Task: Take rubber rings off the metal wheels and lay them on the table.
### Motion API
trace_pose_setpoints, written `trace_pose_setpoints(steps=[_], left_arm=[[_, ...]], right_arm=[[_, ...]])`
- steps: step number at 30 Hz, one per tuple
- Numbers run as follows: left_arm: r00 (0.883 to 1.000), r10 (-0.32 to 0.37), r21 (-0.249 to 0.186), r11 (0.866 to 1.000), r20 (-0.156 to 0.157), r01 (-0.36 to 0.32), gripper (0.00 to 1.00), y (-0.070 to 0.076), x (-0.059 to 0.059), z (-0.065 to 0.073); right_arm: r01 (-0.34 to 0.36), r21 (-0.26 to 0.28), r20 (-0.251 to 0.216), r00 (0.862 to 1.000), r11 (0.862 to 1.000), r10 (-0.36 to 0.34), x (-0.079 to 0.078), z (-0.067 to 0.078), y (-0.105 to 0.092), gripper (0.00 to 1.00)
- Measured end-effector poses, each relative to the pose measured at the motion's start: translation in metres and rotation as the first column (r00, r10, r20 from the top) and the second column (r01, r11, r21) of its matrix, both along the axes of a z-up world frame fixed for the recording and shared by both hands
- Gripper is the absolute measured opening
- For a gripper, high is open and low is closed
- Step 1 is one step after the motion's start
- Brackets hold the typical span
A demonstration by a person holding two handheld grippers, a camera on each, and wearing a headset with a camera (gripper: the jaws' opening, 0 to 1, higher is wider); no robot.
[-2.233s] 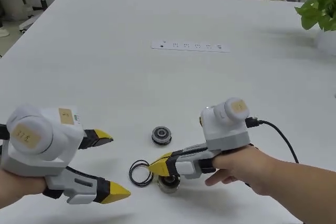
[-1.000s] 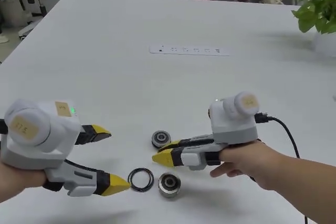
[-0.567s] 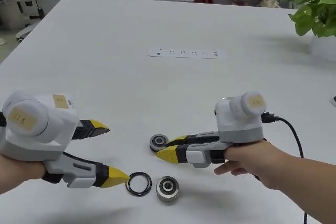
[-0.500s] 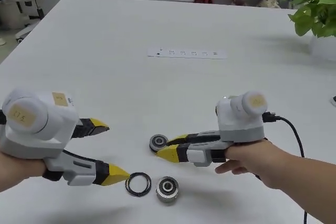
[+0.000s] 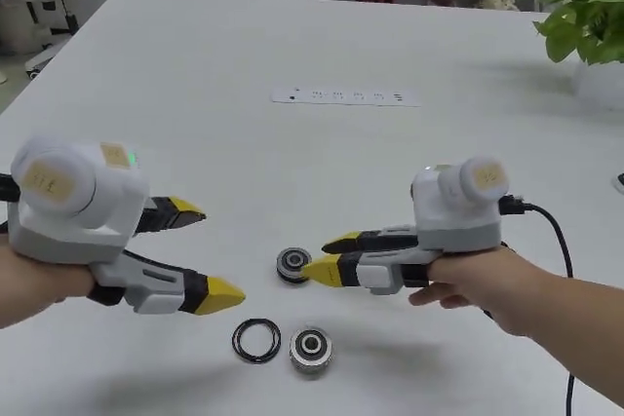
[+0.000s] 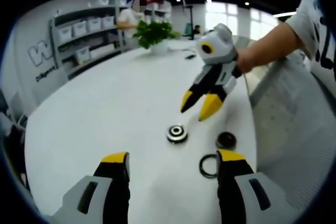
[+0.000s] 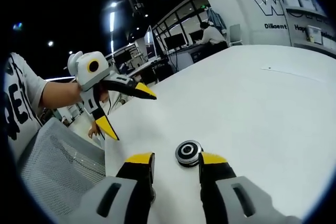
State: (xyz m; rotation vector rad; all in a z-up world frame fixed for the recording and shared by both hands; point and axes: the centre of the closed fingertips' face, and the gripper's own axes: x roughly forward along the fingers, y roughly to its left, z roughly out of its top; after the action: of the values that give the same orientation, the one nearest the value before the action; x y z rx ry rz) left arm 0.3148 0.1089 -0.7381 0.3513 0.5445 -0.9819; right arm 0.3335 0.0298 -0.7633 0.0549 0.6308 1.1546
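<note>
1. The right gripper [image 5: 330,256] has its yellow-tipped jaws partly apart and grips nothing. It aims at the small round metal wheel with a dark rubber ring around its rim [image 5: 292,263], which lies flat on the white table [image 5: 292,163] just ahead of the tips. If the jaws close across the whole wheel instead of catching the ring's edge, the ring probably does not peel off and the wheel merely lifts.
2. The wheel is loose and looks light. A nudge from one tip could send it sliding or rolling across the smooth top before anything bites.
3. The left gripper [image 5: 203,250] hangs wide open and empty, to the left of the wheel and apart from it. Unless it pins the wheel, I judge the right gripper has nothing to pull against, and the ring may stretch and snap back on.
4. The loose black rubber ring [image 5: 256,340] lies flat nearer the person, just beside a second silvery metal wheel [image 5: 310,348] that looks bare. A low sweep by either gripper could knock these two or drag the freed ring from its spot.
5. From the head view I cannot tell whether the right tips touch the wheel. In the right gripper view it sits between them and slightly beyond, so closing too early would miss it.
</note>
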Motion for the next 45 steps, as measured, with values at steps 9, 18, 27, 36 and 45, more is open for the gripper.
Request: trace_pose_setpoints(steps=[9, 18, 27, 36, 45], left_arm=[[1.000, 0.000, 0.001, 1.000, 0.005, 0.000, 0.68, -0.002, 0.008, 0.001], [1.000, -0.001, 0.003, 1.000, 0.010, 0.001, 0.68, -0.005, 0.015, 0.003], [1.000, 0.001, 0.007, 1.000, 0.010, -0.001, 0.68, -0.005, 0.018, 0.002], [1.000, 0.005, 0.010, 1.000, 0.008, -0.005, 0.68, -0.003, 0.020, 0.001], [1.000, 0.000, 0.006, 1.000, 0.007, 0.000, 0.68, -0.006, 0.022, 0.001]], right_arm=[[0.000, -0.017, 0.032, 0.999, 1.000, 0.001, 0.007, 0.000, -0.003, 0.33], [0.006, -0.022, 0.061, 0.998, 1.000, -0.005, 0.013, 0.002, -0.006, 0.36], [-0.001, -0.039, 0.078, 0.997, 0.999, 0.004, 0.014, -0.002, -0.007, 0.37], [-0.013, -0.053, 0.093, 0.995, 0.998, 0.018, 0.013, -0.005, -0.006, 0.38], [-0.013, -0.061, 0.111, 0.994, 0.998, 0.020, 0.015, -0.004, -0.008, 0.39]])
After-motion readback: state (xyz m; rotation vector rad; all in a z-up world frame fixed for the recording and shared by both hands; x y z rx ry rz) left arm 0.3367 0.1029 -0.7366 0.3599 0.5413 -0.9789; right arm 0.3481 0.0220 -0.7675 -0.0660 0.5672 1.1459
